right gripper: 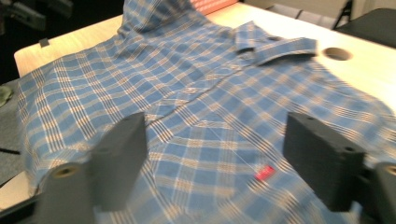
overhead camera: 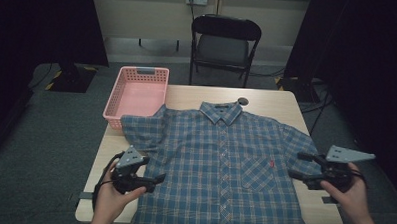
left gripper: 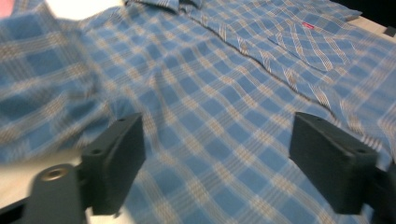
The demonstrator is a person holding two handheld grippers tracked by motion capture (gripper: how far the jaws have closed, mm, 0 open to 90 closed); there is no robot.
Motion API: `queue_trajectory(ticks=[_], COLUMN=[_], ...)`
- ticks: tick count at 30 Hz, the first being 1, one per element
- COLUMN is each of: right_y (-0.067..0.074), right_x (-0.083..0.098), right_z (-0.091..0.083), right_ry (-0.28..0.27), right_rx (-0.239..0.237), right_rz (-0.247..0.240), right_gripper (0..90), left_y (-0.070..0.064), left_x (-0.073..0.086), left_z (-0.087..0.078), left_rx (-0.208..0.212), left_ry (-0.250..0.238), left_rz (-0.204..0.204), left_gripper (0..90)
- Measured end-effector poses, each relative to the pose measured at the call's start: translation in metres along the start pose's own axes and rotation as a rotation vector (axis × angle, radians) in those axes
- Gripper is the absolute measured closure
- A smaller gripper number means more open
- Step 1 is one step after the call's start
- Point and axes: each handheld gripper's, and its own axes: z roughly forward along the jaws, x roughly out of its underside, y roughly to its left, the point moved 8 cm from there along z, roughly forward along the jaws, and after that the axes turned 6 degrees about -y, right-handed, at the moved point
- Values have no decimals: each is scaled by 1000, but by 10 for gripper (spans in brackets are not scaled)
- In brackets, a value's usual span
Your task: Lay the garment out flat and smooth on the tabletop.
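A blue plaid shirt (overhead camera: 219,168) lies spread flat, front up and buttoned, over most of the tabletop (overhead camera: 267,97), collar toward the far edge beside a pink basket (overhead camera: 137,92). It is light, soft cloth that will sag and crease, so it is best pinched at a sleeve edge, shoulder or hem. The left gripper (overhead camera: 156,179) and right gripper (overhead camera: 297,165) hover at either side, jaws wide with nothing between them. A small red tag (right gripper: 265,172) sits on the chest pocket; its lettering looks too blurred to read.

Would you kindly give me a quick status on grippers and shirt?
Left gripper and right gripper: jaws open, empty. Plaid shirt flat on table. Nothing in the way.
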Motion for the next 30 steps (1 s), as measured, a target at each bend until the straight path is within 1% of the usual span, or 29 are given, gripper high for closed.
queue_trajectory(ticks=[1,2,3,5,6,7,8,9,10,11,12,13,14,15,16,17,18,21,28,30], right_y=[3,7,12,17,18,19,17,15,12,9,6,4,1,-2,-4,-5,-6,-6,-7,-7], right_x=[6,14,25,47,57,65,73,79,83,87,89,90,92,95,98,98,99,99,99,99], right_z=[11,23,34,55,64,71,77,81,85,87,88,88,89,89,90,91,92,91,91,91], right_ry=[11,39,75,160,190,210,234,248,255,263,264,268,275,285,282,255,246,246,247,248], right_rx=[-20,-41,-56,-61,-65,-70,-67,-57,-48,-35,-25,-20,-8,1,4,6,6,1,-6,-8], right_rz=[2,5,4,-35,-57,-60,-57,-69,-83,-76,-71,-74,-87,-89,-79,-80,-84,-87,-92,-94], right_gripper=[162,130,124,130,128,131,136,134,135,135,133,132,126,123,112,112,111,111,111,111], left_y=[-2,-4,-5,-6,-6,-6,-5,-5,-4,-3,-3,-3,-2,-1,0,1,2,9,20,22], left_x=[2,5,10,19,23,26,29,31,33,35,36,38,40,41,42,43,44,48,54,56], left_z=[8,16,23,34,37,40,41,41,41,41,41,40,40,40,39,39,38,35,25,22], left_rx=[19,30,28,26,29,27,27,24,24,27,34,40,42,38,37,39,39,28,13,16], left_ry=[7,23,45,83,95,109,120,125,129,129,128,130,134,140,143,140,137,146,143,140], left_rz=[-10,-2,14,49,52,61,80,97,103,109,100,103,113,117,124,119,124,137,131,124], left_gripper=[155,147,146,146,145,144,145,144,145,145,144,145,145,145,145,145,145,146,148,148])
